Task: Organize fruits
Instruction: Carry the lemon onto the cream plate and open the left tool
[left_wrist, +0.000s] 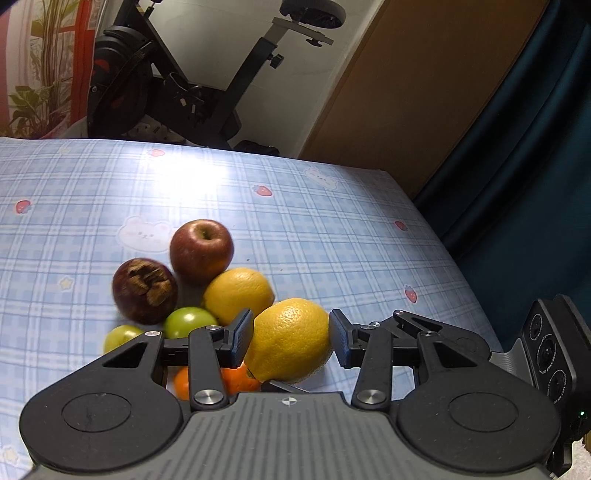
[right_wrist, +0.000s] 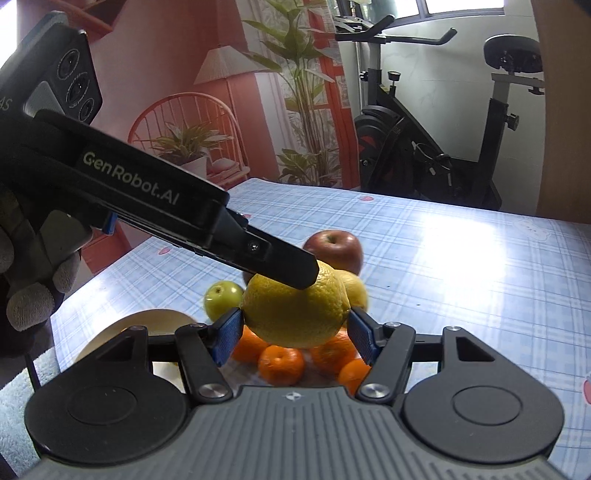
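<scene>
A large yellow citrus (left_wrist: 290, 341) sits between the pads of my left gripper (left_wrist: 291, 338), which is shut on it. The same fruit (right_wrist: 295, 308) also sits between the blue pads of my right gripper (right_wrist: 295, 332), which is shut on it too. The left gripper's finger crosses over it in the right wrist view. Behind lie a red apple (left_wrist: 201, 251), a dark purple fruit (left_wrist: 144, 290), a second yellow citrus (left_wrist: 238, 293) and two green fruits (left_wrist: 188, 322). Several small oranges (right_wrist: 280, 363) lie under the held fruit.
The blue checked tablecloth (left_wrist: 332, 236) covers the table. A pale plate (right_wrist: 147, 321) lies at the left in the right wrist view. An exercise bike (right_wrist: 424, 147) stands beyond the far edge; a dark curtain (left_wrist: 535, 166) hangs right.
</scene>
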